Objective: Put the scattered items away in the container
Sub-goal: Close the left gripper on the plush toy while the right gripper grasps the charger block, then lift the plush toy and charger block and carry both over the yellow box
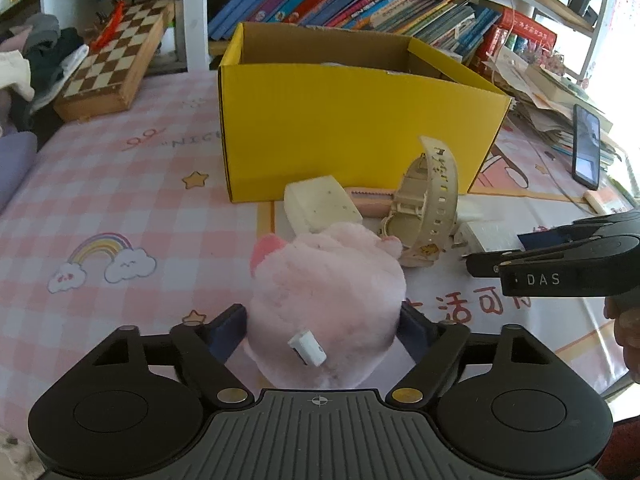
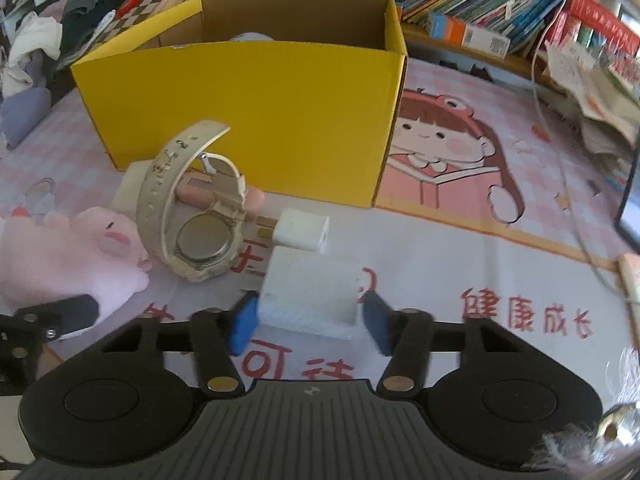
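Bookshelves crammed with leaning books back a worktop [image 1: 120, 184] under a pink checked cartoon cloth, and one yellow cardboard box [image 1: 344, 120] stands open-topped at its middle, something pale just showing inside.

Five loose items lie bunched against the box's near wall. At the left sits one pink plush toy [image 1: 324, 292], soft, light and squashy; the left tool [image 1: 322, 330] has its blue pads pressed into the fur on both sides low on the body, a sound place since the fluff gives and grips. Behind it rests one cream bar [image 1: 322, 204], probably soap, firm but likely slick. One pink stick-like object [image 2: 200, 190] lies beside it, mostly hidden. One cream wristwatch [image 2: 192, 212] stands on edge, metal back showing, strap curling upward; rigid case, floppy strap, so the case is the better hold. One white plug adapter [image 2: 302, 230] follows, hard and smooth. Nearest the right tool [image 2: 306, 322] is one white ribbed block [image 2: 310, 300], seemingly light and stiff; the pads flank its flat sides, the left one touching, the right one a sliver short, not yet clamped.
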A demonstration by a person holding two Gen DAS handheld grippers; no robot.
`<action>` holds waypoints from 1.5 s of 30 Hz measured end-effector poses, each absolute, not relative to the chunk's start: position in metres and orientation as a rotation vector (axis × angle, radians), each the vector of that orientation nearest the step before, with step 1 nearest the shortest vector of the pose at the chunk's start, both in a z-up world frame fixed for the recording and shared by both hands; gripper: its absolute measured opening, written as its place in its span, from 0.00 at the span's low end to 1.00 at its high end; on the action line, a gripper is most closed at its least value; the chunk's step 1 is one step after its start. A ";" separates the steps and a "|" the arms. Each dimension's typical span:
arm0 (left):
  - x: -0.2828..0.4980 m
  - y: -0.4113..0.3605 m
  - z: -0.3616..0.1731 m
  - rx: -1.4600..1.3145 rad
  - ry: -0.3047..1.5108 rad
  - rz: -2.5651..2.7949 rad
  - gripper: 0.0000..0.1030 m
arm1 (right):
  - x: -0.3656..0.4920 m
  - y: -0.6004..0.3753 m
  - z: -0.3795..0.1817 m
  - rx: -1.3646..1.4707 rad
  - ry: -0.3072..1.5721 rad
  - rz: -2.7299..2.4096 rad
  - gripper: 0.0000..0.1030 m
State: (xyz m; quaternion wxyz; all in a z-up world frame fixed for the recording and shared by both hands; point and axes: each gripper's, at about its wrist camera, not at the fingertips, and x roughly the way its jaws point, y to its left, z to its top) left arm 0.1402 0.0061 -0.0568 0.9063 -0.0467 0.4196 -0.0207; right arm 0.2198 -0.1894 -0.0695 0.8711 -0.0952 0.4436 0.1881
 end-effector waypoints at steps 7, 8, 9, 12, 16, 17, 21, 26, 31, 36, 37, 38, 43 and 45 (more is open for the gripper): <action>0.135 0.010 -0.052 -0.111 0.854 -0.053 0.62 | 0.212 -0.193 -0.066 -0.187 0.942 0.390 0.47; 0.134 0.011 -0.051 -0.116 0.852 -0.053 0.62 | 0.211 -0.194 -0.065 -0.185 0.944 0.389 0.47; 0.133 0.012 -0.050 -0.118 0.848 -0.052 0.61 | 0.209 -0.195 -0.064 -0.182 0.944 0.390 0.47; 0.130 0.014 -0.046 -0.121 0.834 -0.053 0.61 | 0.202 -0.197 -0.060 -0.171 0.938 0.391 0.47; 0.125 0.016 -0.042 -0.124 0.824 -0.061 0.61 | 0.192 -0.199 -0.054 -0.162 0.927 0.392 0.47; 0.123 0.015 -0.041 -0.123 0.822 -0.064 0.61 | 0.189 -0.199 -0.052 -0.161 0.923 0.392 0.47; 0.117 0.015 -0.038 -0.119 0.811 -0.078 0.61 | 0.179 -0.198 -0.048 -0.161 0.910 0.393 0.47; 0.110 0.016 -0.033 -0.112 0.795 -0.090 0.61 | 0.168 -0.198 -0.044 -0.157 0.899 0.389 0.47; 0.102 0.018 -0.029 -0.106 0.780 -0.098 0.61 | 0.157 -0.195 -0.040 -0.157 0.884 0.393 0.47; 0.093 0.021 -0.026 -0.103 0.770 -0.107 0.61 | 0.146 -0.191 -0.036 -0.161 0.873 0.397 0.47; 0.091 0.021 -0.026 -0.103 0.768 -0.109 0.61 | 0.144 -0.190 -0.036 -0.162 0.872 0.398 0.47; 0.090 0.022 -0.025 -0.103 0.766 -0.110 0.61 | 0.142 -0.190 -0.036 -0.162 0.871 0.399 0.47; 0.081 0.025 -0.022 -0.104 0.753 -0.121 0.61 | 0.132 -0.187 -0.033 -0.164 0.859 0.399 0.47; 0.078 0.026 -0.021 -0.105 0.749 -0.129 0.61 | 0.128 -0.187 -0.031 -0.163 0.853 0.398 0.47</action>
